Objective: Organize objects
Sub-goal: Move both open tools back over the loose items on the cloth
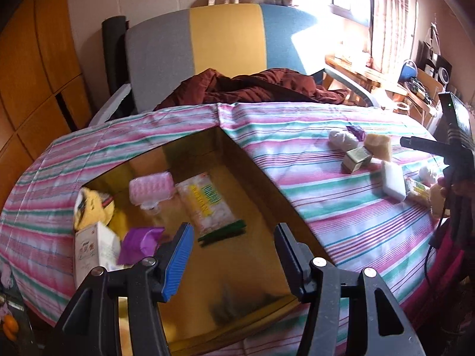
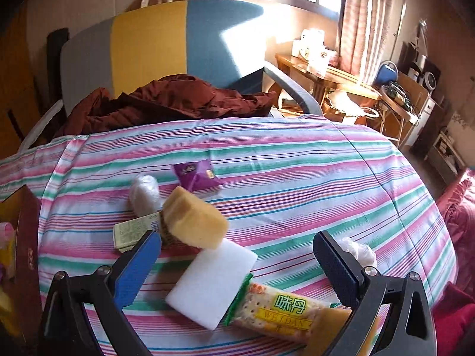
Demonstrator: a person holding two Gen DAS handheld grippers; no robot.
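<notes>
The left tool hangs over the open box, which sits near the left edge of the worktop with the striped cloth. Its jaws are apart and nothing is between them. Inside the box lie a pink sponge, a cracker pack, a purple packet and some other small things.

The right tool is over the pile of loose things in the middle of the worktop. Its jaws are wide apart and hold nothing. Right under it lie a white block and another cracker pack. A yellow sponge leans on a small green box just behind them. A second purple packet sits farther back.

The next pick looks like the white block. To do it well, bring the right tool straight down so one jaw goes on each long side. Keep clear of the yellow sponge and the cracker pack, which touch the block. Squeeze gently, lift, then carry it left to the box.
</notes>
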